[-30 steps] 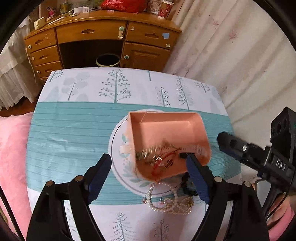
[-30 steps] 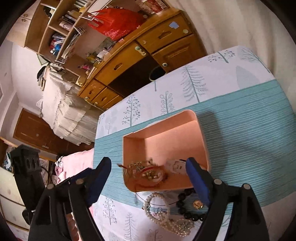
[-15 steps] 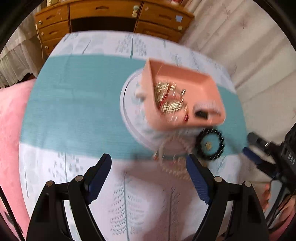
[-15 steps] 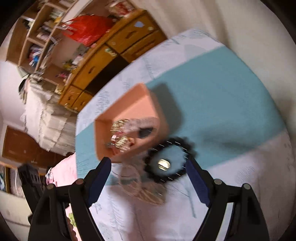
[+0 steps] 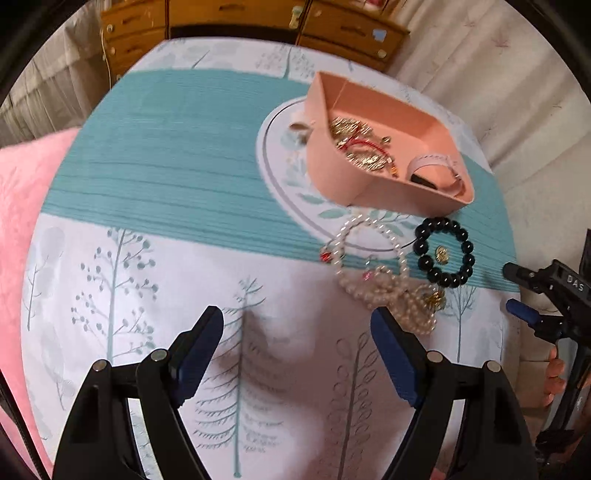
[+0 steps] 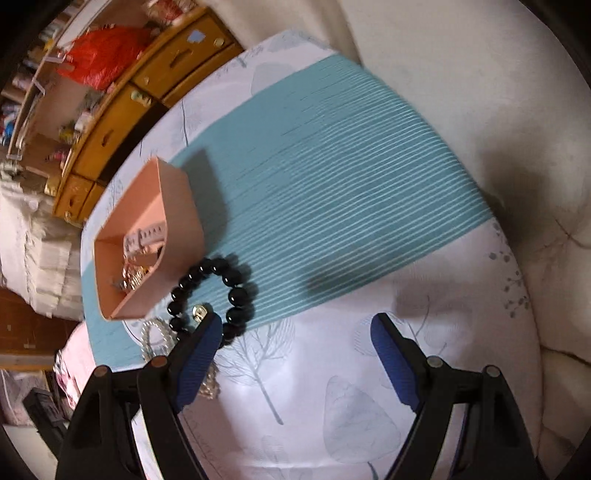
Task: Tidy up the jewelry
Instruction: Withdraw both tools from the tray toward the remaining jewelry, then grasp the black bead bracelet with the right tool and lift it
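Both my claws, left [image 5: 297, 345] and right [image 6: 297, 349], hang spread and empty; beads [image 5: 444, 252] and pearls [image 5: 384, 284] lie beside the tray [image 5: 373, 184].

Bead bracelet [image 5: 444, 252] beside pink tray [image 5: 373, 192]

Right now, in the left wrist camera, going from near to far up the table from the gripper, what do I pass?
Left gripper → pearl necklace → black bead bracelet → pink tray holding the gold and red jewelry → wooden dresser beyond the table.
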Tool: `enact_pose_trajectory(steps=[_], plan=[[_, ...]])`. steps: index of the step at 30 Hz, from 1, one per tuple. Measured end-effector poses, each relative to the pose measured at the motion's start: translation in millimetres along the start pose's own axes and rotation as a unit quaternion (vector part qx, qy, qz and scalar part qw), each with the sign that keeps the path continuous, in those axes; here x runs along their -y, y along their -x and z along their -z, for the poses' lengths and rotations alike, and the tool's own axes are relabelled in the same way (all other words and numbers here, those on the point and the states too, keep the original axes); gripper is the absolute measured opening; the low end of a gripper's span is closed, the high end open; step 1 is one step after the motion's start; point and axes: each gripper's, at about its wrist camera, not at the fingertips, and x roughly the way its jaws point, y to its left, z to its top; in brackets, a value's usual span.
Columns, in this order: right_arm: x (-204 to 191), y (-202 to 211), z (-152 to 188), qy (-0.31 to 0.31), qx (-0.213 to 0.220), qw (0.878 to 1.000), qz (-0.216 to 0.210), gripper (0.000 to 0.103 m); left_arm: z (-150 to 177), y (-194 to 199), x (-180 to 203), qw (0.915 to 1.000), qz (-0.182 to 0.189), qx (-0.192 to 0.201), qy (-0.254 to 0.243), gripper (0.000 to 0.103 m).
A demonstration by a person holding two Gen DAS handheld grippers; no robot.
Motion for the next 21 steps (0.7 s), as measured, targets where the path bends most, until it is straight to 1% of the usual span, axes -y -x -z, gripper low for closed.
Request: enact_pose_trajectory(steps=[3,4,6,7,8,10,11,13,15,17,19,21], plan=[[-8,-5,-2,0.035,0.014,0.999,0.028,0.078,-2,-6,11,0.9999,0.003,0.009,0.013,0.069],[-10,-6,-3,0.044,0.020,0.998,0.033,0.075,-3,-10,13,0.9996,0.007,0.011,0.026,0.062],[-13,-8,-4,0.055,0.024,0.998,0.032,0.070,-6,-17,14,0.9984,0.008,0.014,0.054,0.057],[-15,-9,-5,0.059,0.024,0.998,0.028,0.068,-7,-20,15,0.9978,0.008,0.015,0.064,0.051],[-17,-11,-7,0.064,0.023,0.997,0.025,0.066,-9,-23,17,0.9971,0.005,0.015,0.075,0.044],[-25,-17,-9,0.087,0.020,0.996,0.021,0.064,-11,-29,25,0.9971,-0.008,0.013,0.075,0.040],[-29,-20,-10,0.101,0.017,0.995,0.019,0.064,-13,-32,29,0.9972,-0.014,0.012,0.072,0.035],[-36,-26,-11,0.118,0.005,0.993,0.012,0.064,-14,-35,36,0.9967,-0.038,0.016,0.070,0.027],[-41,-28,-11,0.133,0.004,0.991,0.009,0.063,-17,-39,42,0.9966,-0.051,0.014,0.064,0.024],[-47,-31,-11,0.159,0.004,0.987,0.009,0.055,-20,-42,50,0.9967,-0.062,0.014,0.049,0.024],[-54,-32,-9,0.190,0.009,0.981,0.027,0.052,-24,-46,58,0.9961,-0.083,0.011,0.028,0.024],[-62,-34,-5,0.227,0.016,0.973,0.048,0.049,-28,-50,68,0.9941,-0.108,0.008,0.007,0.024]])
